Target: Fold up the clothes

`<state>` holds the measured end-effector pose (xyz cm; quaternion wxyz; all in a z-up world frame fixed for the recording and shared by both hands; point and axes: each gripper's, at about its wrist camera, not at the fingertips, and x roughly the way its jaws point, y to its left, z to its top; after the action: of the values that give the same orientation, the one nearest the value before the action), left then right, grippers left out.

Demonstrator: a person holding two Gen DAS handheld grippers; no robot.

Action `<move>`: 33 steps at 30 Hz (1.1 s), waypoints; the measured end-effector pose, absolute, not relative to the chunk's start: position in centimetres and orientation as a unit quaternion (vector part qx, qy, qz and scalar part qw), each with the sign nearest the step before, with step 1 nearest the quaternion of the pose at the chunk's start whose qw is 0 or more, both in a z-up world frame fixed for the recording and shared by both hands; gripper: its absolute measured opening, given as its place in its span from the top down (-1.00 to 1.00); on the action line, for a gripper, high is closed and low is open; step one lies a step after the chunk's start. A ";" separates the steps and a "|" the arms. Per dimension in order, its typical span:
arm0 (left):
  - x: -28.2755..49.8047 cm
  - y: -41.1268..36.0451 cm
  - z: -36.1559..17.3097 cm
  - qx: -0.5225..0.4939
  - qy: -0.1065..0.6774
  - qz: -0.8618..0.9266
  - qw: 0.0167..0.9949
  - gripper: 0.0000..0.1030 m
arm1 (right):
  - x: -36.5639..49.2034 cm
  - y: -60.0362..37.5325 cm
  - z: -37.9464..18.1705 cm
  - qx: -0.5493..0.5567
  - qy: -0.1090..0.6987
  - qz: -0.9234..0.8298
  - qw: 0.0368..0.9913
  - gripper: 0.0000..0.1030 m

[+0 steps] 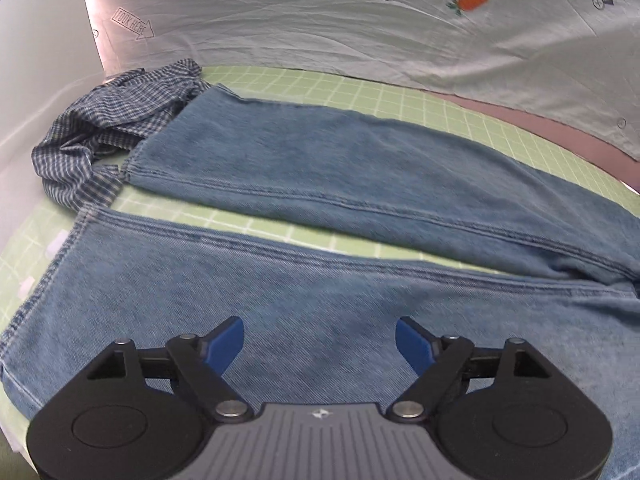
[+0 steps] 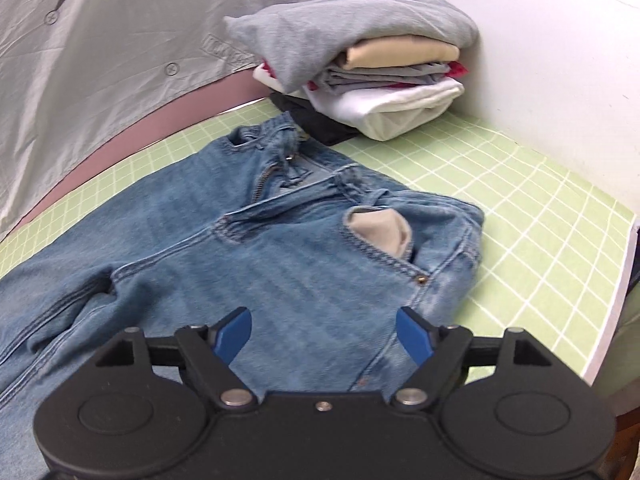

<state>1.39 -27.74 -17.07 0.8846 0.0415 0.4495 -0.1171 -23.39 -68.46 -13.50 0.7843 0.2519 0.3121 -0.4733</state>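
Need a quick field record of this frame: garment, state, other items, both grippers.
garment: jeans, spread flat on the green grid mat, not folded
legs: apart, mat showing between them, hems toward the checked shirt
waist: fly open, one pocket lining turned out
checked shirt: crumpled, by the far hem
stack: folded clothes in the mat's corner, past the waist
left gripper: open, over the near leg
right gripper: open, over the hip area
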 end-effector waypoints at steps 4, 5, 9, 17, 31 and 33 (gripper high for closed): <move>-1.9 -30.1 -18.2 0.050 0.463 -0.122 0.877 -0.63 | -27.1 -72.5 -14.3 0.291 0.276 -0.509 0.762 -0.58; -2.6 -30.5 -18.5 0.053 0.467 -0.120 0.875 -0.63 | -27.8 -73.4 -14.6 0.303 0.272 -0.511 0.757 -0.58; -4.2 -31.7 -19.5 0.050 0.484 -0.112 0.866 -0.63 | -29.1 -76.4 -15.9 0.348 0.259 -0.500 0.750 -0.58; -5.5 -32.7 -20.4 0.051 0.502 -0.081 0.859 -0.71 | -29.3 -79.2 -17.9 0.382 0.267 -0.441 0.767 0.26; -6.6 -33.2 -20.3 0.056 0.524 -0.076 0.847 -0.77 | -34.1 -79.5 -17.4 0.283 0.325 -0.506 0.747 0.65; -6.4 -32.9 -20.2 0.053 0.524 -0.071 0.847 -0.77 | -33.8 -79.5 -17.4 0.269 0.329 -0.511 0.747 0.55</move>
<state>-6.39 -32.92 -20.22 0.8468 0.0528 0.5244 -0.0715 -33.80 -79.47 -17.41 0.7467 0.2694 0.3292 -0.5114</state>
